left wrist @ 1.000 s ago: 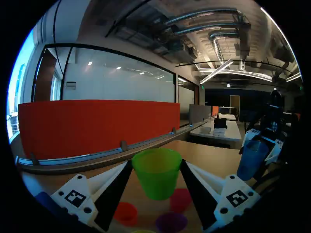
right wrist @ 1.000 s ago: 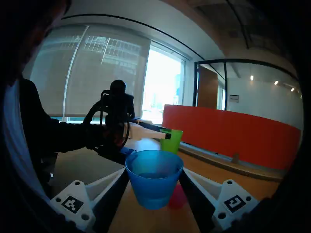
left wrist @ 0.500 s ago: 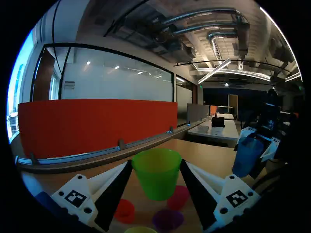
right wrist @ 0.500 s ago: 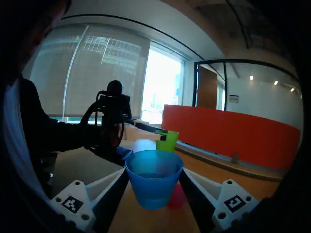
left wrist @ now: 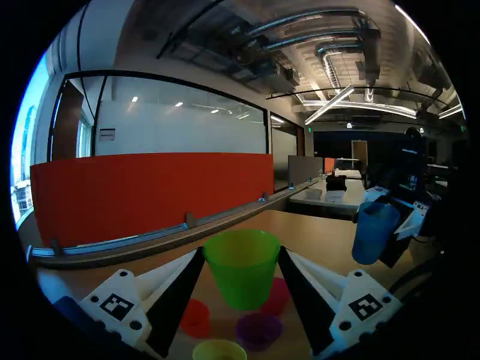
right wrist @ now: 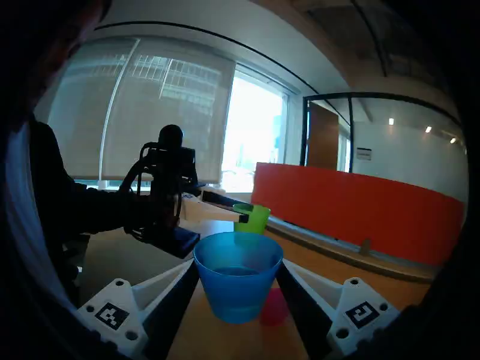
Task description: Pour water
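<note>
In the left gripper view my left gripper (left wrist: 241,273) is shut on an upright green cup (left wrist: 242,275), held above the wooden table (left wrist: 312,237). Off to the right hangs the blue cup (left wrist: 371,231) in the other gripper. In the right gripper view my right gripper (right wrist: 238,288) is shut on that blue cup (right wrist: 237,284), upright with some water in it. Beyond it the left gripper (right wrist: 255,215) holds the green cup (right wrist: 254,218) in the air, with a dark-sleeved arm (right wrist: 84,207) behind it.
Small cups stand on the table below the green cup: red (left wrist: 195,317), pink (left wrist: 275,295), purple (left wrist: 258,330) and yellow-green (left wrist: 219,350). A pink cup (right wrist: 274,306) sits behind the blue one. An orange partition (left wrist: 150,192) with a rail lines the table's far edge.
My left gripper has risen with the green cup, so more small cups show beneath it. The blue cup now sits higher and further left in the left gripper view.
</note>
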